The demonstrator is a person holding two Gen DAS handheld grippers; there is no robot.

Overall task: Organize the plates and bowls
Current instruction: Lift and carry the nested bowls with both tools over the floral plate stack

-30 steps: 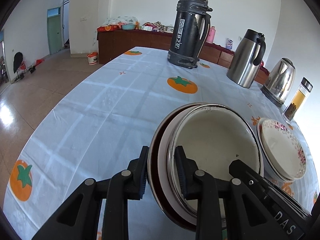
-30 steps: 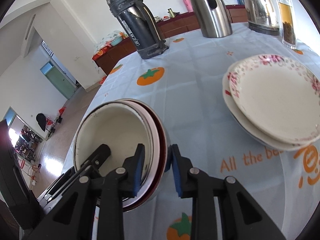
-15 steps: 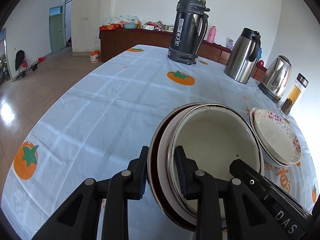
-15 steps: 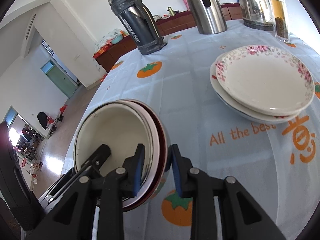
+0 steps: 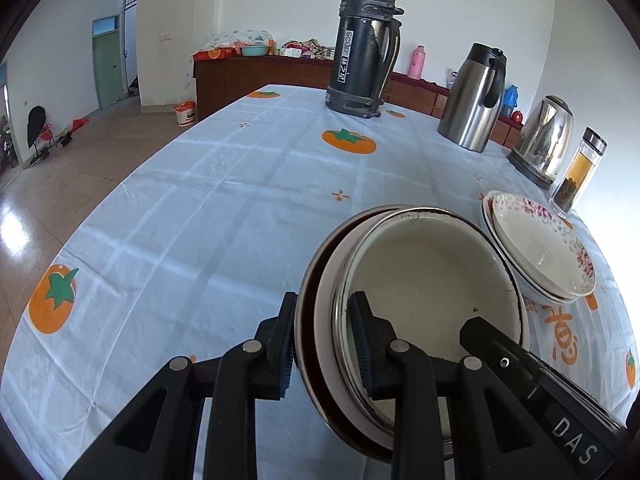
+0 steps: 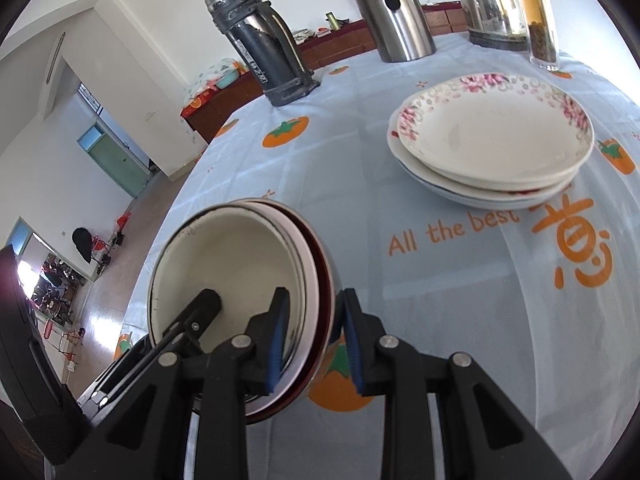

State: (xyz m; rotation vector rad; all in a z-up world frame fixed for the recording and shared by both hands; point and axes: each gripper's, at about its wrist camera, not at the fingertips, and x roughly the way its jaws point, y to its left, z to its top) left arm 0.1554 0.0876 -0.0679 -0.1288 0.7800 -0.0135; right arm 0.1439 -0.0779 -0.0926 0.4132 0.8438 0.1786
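Held stack: a nested stack of round bowls (image 5: 432, 300) — a cream enamel bowl with a dark metal rim innermost, a pale pink-white one around it, a dark red one outermost; three rims can be counted. It hangs above the near part of the table, tilted towards the cameras.
Left gripper: the black two-finger left gripper (image 5: 324, 344) is clamped on the stack's left rim, one blue-padded finger outside, one inside the cream bowl.
Right gripper: the black two-finger right gripper (image 6: 310, 344) is clamped on the opposite rim, likewise one finger inside, one outside.
Hidden: the stack's underside and near rim are covered by the fingers; whether it touches the cloth cannot be told.
Plates: a stack of white shallow plates with pink flower borders (image 6: 492, 140) rests near the table's right edge, apart from the bowls; at least three, exact count unclear.
Table: a table under a pale blue cloth printed with orange persimmons (image 5: 224, 208); its near edge is cut off.
Far end: one tall black vacuum flask (image 5: 364, 44), one steel jug with black handle (image 5: 472, 96), one steel electric kettle (image 5: 544, 136), one glass tea bottle (image 5: 576, 172), in a row towards the right edge.
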